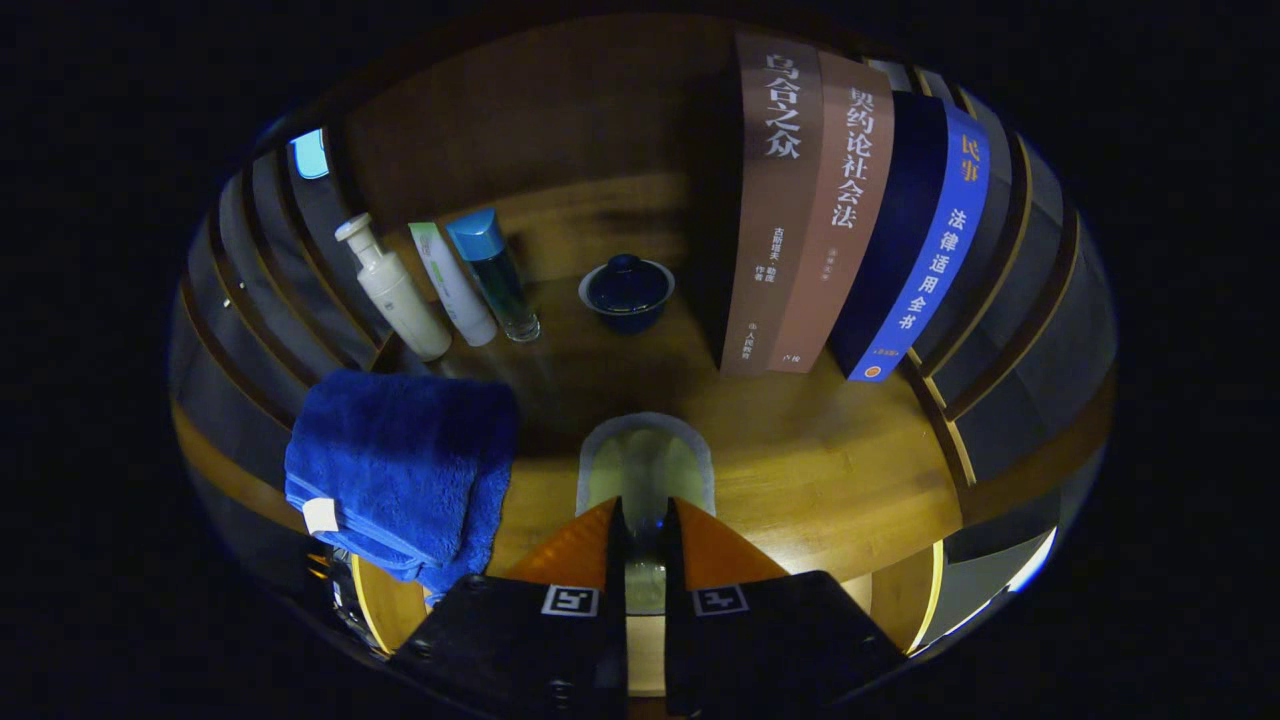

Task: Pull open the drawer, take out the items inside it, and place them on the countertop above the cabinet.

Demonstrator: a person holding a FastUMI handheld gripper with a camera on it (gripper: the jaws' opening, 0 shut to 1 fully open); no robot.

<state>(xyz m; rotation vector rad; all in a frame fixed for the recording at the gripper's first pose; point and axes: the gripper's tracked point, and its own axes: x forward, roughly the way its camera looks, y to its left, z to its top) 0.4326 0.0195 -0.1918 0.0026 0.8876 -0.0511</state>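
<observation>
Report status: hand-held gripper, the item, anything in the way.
Hand-held gripper shut on pale item, fingers pinching its near end. Item over countertop. Blue towel close beside fingers; lidded cup beyond.

Pale tube point(645, 470) flat on countertop point(830, 470); jaws pinching its end.

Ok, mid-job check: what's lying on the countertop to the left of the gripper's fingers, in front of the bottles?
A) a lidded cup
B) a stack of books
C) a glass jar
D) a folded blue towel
D: a folded blue towel lies on the wooden countertop left of the gripper, whose fingers stand close together around a pale flat item, in front of the three bottles.
</observation>
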